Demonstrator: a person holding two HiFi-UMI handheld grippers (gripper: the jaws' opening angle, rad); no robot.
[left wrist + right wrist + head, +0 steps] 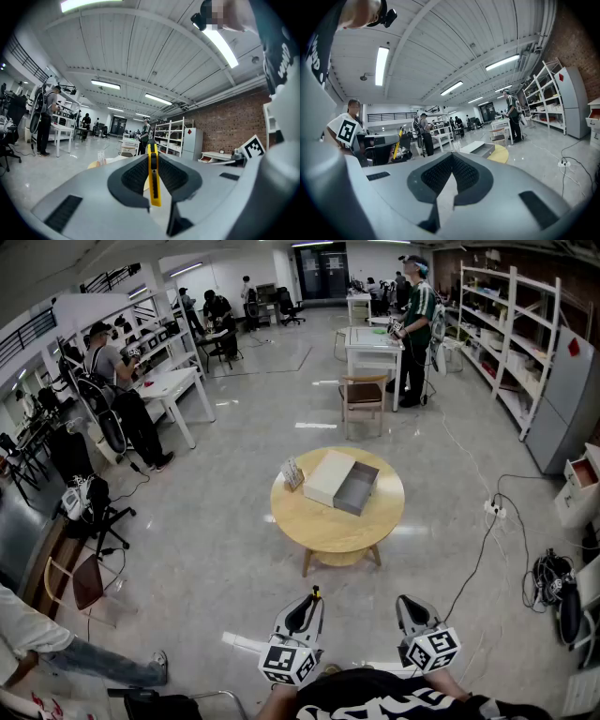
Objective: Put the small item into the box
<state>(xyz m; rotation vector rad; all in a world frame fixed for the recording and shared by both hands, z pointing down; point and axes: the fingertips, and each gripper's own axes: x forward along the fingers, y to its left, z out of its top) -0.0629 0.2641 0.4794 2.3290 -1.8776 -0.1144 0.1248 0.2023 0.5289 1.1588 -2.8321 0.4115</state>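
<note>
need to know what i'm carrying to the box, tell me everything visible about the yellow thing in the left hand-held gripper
The yellow item is slim and elongated, plastic-looking, with a dark strip down its middle; possibly a utility knife. It runs lengthwise, clamped between the shut jaws of the left hand-held gripper, its upper end poking past their tips. In the head view only that tip shows, far short of the round table and the box on it.
</note>
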